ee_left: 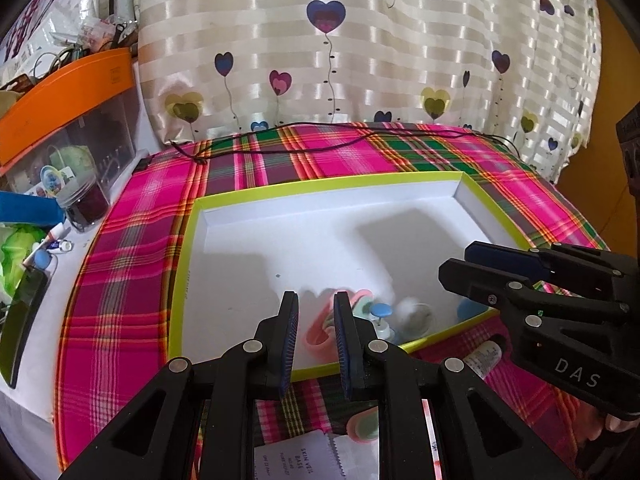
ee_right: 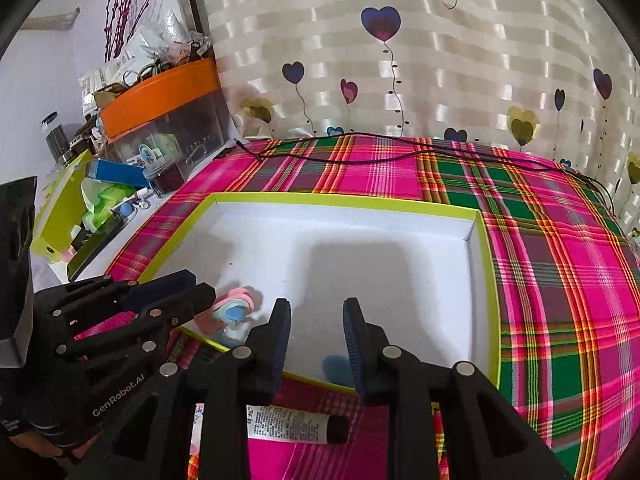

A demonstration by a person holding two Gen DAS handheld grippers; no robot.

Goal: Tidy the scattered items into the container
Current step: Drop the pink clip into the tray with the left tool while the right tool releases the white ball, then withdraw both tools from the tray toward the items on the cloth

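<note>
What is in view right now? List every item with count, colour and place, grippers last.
shallow cardboard box: one, white inside with lime-green rim, middle of the cloth.
plaid tablecloth: one, pink, green and yellow, under the box.
soft oval pads: a few, pink and mint, stacked in the box's near corner.
small pump bottle: one, blue-topped, in the box beside the pads.
round blue piece: one, in the box near the front wall.
white tube with black cap: one, on the cloth outside the box.
thin black cable: one, along the cloth's far edge.
heart-print curtain: one, cream, behind.
orange-lidded bin: one, far left.
left gripper: black, open, empty.
right gripper: black, open, empty.
</note>
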